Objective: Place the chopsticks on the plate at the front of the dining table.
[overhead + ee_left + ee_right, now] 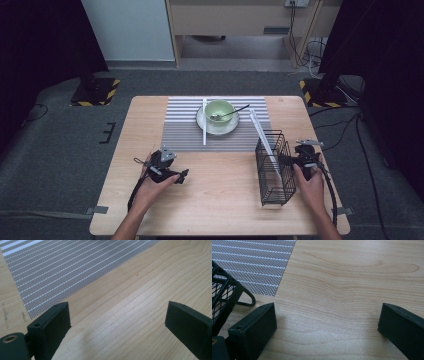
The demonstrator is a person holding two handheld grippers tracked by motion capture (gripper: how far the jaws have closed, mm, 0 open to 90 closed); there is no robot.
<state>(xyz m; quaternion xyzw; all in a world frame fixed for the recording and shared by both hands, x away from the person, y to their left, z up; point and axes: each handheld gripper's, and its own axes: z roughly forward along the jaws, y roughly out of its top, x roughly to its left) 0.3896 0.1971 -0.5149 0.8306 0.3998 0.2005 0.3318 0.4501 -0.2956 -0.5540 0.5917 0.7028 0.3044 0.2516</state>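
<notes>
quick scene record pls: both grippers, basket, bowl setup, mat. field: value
left gripper: open, nothing between fingers, over bare table near mat edge
right gripper: open, nothing held, beside basket
basket: black wire, upright, on table right of centre, one white stick leaning in it
bowl: green, on white plate, spoon inside
mat: grey striped, far half of table, second white stick lying on it

The desk (220,195) is evenly lit from above, while the room around it is dark. Both tool views are sharp, with soft shadows under the jaws.
</notes>
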